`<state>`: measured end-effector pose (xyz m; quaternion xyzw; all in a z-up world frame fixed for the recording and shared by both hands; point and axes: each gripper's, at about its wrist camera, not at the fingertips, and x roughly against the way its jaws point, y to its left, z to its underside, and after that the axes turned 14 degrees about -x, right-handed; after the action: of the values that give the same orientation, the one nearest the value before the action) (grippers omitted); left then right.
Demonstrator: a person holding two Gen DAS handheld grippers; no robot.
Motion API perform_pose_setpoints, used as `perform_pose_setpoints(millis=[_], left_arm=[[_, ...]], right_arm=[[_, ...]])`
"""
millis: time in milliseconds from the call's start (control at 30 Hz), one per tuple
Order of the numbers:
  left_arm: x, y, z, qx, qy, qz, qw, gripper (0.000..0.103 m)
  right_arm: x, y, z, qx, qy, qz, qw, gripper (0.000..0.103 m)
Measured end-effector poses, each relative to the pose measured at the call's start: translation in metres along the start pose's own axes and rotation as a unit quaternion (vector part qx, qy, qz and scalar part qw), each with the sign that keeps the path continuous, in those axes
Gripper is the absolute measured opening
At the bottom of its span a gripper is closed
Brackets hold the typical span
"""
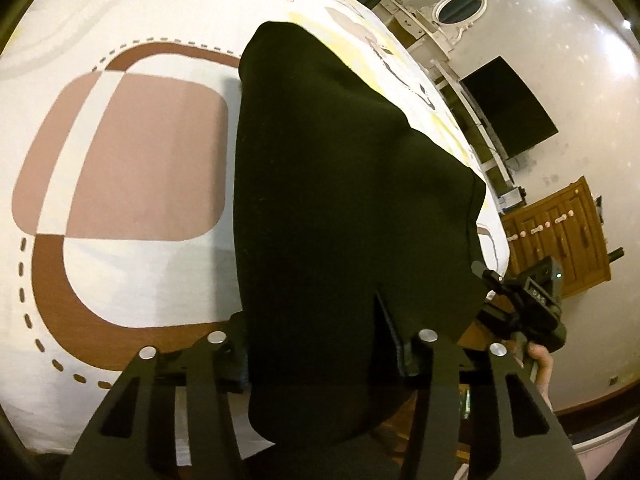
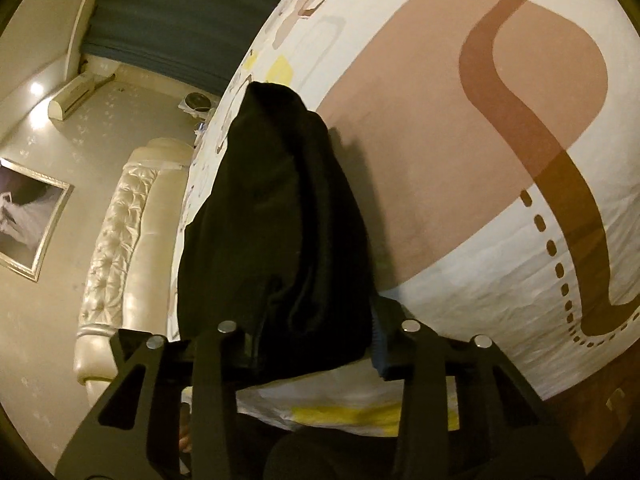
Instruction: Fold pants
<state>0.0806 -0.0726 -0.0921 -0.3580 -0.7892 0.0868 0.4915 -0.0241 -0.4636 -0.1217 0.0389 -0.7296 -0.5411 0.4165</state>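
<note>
Black pants [image 1: 340,184] hang and drape from both grippers over a bed with a white sheet [image 1: 152,272] printed in brown and tan shapes. My left gripper [image 1: 320,344] is shut on one end of the pants' near edge. The right gripper shows in the left wrist view [image 1: 520,308] at the right, holding the same edge. In the right wrist view the pants [image 2: 280,208] run away from my right gripper [image 2: 316,332], which is shut on the bunched fabric. The far end of the pants rests on the sheet [image 2: 460,140]. The fingertips are hidden by cloth.
A padded cream headboard [image 2: 124,240] lies left of the bed. A framed picture [image 2: 28,216] and air conditioner [image 2: 74,94] hang on the wall. A wooden cabinet [image 1: 560,240], a dark screen [image 1: 508,104] and a white mirror frame [image 1: 456,8] stand beyond the bed.
</note>
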Motion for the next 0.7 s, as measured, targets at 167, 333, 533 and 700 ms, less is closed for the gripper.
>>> perform_pose_setpoints(millis=[167,333,533,700], left_arm=[[0.005,-0.003,-0.002,-0.008,0.001,-0.01,0.9999,0.042],[0.011,-0.01,-0.004,-0.027,-0.002,-0.036,0.999,0.039],[0.031,0.004,-0.002,-0.032,-0.001,-0.065,0.9974,0.039],[0.056,0.022,0.006,-0.027,-0.005,-0.095,0.9951,0.039]], right_arm=[[0.002,0.003,0.005,0.003,-0.004,0.002,1.0,0.035],[-0.002,0.011,0.008,0.009,-0.003,0.0,1.0,0.034],[-0.023,0.03,0.019,0.025,0.022,-0.002,0.999,0.034],[-0.052,0.054,0.037,0.042,0.053,-0.007,0.998,0.034]])
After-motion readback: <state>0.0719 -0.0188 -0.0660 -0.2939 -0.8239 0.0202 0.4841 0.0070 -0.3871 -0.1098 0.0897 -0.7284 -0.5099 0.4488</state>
